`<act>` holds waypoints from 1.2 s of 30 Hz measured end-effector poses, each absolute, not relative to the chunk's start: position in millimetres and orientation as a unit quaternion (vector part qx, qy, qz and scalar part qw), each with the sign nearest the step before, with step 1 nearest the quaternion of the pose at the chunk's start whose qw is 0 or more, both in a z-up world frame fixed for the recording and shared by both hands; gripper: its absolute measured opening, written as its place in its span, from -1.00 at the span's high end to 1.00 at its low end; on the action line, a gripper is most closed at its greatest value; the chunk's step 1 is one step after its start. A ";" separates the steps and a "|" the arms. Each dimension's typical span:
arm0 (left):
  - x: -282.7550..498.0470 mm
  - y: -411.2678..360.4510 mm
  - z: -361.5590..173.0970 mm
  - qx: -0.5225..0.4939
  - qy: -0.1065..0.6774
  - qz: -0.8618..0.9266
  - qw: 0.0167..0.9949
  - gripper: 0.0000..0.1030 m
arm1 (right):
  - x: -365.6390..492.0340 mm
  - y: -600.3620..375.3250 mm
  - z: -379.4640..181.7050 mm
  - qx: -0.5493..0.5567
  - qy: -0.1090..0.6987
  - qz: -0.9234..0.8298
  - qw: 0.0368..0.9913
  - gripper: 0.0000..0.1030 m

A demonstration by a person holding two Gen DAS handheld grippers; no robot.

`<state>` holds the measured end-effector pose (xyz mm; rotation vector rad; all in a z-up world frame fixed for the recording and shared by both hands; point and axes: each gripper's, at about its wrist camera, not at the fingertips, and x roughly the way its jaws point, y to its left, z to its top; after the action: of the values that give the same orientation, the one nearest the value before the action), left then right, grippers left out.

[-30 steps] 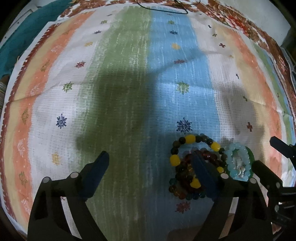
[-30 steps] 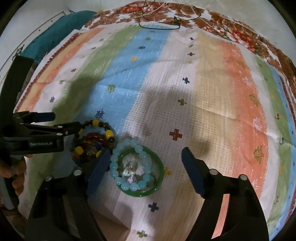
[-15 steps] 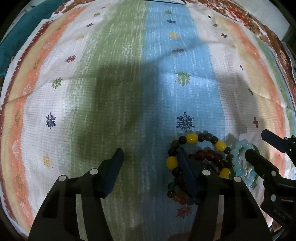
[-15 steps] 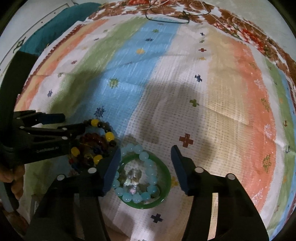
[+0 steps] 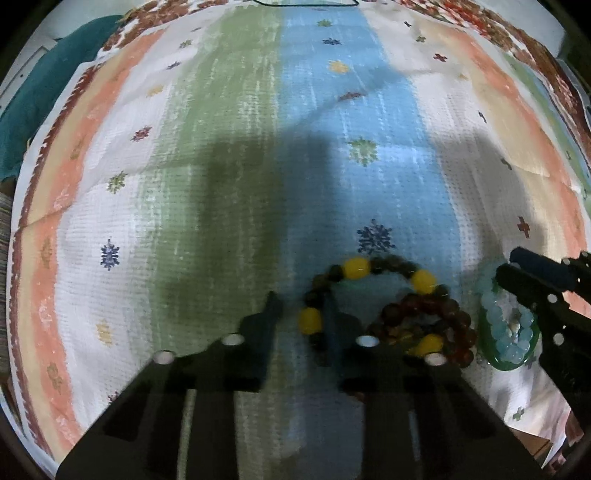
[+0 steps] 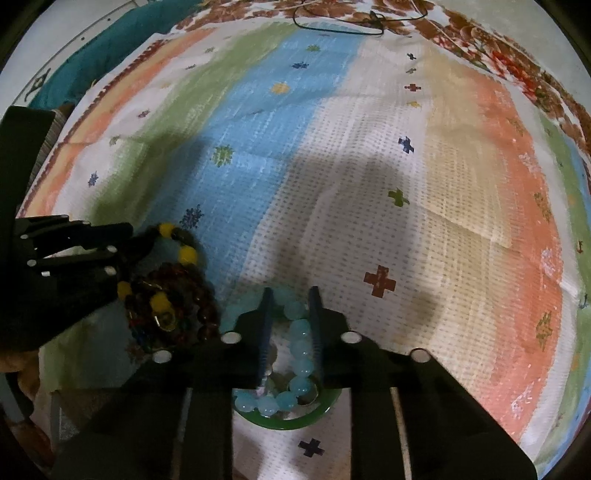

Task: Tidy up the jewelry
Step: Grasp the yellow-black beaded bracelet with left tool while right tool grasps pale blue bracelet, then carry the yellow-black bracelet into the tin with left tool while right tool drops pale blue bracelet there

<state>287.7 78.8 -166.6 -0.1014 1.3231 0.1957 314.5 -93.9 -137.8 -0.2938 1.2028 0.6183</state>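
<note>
A bracelet of dark and yellow beads (image 5: pixel 354 267) (image 6: pixel 188 254) lies on the striped cloth, over a reddish-brown bead bracelet (image 5: pixel 424 306) (image 6: pixel 177 273). My left gripper (image 5: pixel 301 306) (image 6: pixel 142 238) points steeply down, and its jaws are closing with the left side of the dark and yellow bracelet pinched between them. To the right, a light-blue bead bracelet (image 5: pixel 513 332) (image 6: pixel 299 328) rests inside a green bangle (image 5: pixel 509 365) (image 6: pixel 288 421). My right gripper (image 6: pixel 290 299) (image 5: pixel 511 264) is closing on the right side of the light-blue strand. Its fingers hide part of the bangle.
The striped, patterned cloth (image 6: pixel 369 184) covers the whole surface. Its near edge runs just below the jewelry. A thin black cord (image 6: pixel 332 27) lies at the far edge and teal fabric (image 6: pixel 92 48) at the far left. A person's hand (image 6: pixel 14 365) shows at the lower left.
Both pairs of jaws went from wide open to nearly together. The left pair closed around the dark and yellow bracelet, the right pair around the light-blue beads. The right gripper sank slightly.
</note>
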 end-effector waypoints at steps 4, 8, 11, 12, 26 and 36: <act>288.2 87.4 -162.7 -0.067 0.611 0.086 0.784 0.78 | 313.2 -95.0 -135.3 -0.133 0.550 0.286 0.773 0.75; 286.8 87.2 -154.2 -0.067 0.605 0.086 0.789 0.78 | 311.7 -98.0 -127.2 -0.127 0.543 0.284 0.780 0.76; 285.0 84.4 -144.0 -0.070 0.598 0.081 0.794 0.78 | 307.1 -101.6 -119.7 -0.124 0.538 0.281 0.785 0.76; 279.9 81.6 -140.1 -0.071 0.595 0.079 0.797 0.79 | 305.3 -103.2 -117.5 -0.125 0.535 0.279 0.788 0.76; 261.2 61.8 -89.5 -0.076 0.556 0.039 0.827 0.79 | 290.2 -134.4 -87.7 -0.100 0.522 0.234 0.814 0.76; 247.0 51.9 -67.2 -0.068 0.538 0.033 0.840 0.79 | 274.5 -147.9 -62.9 -0.094 0.497 0.203 0.839 0.76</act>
<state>247.0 51.9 -67.2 -0.1427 1.1372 0.0705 274.5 -147.9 -62.9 -0.1979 1.0511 0.4285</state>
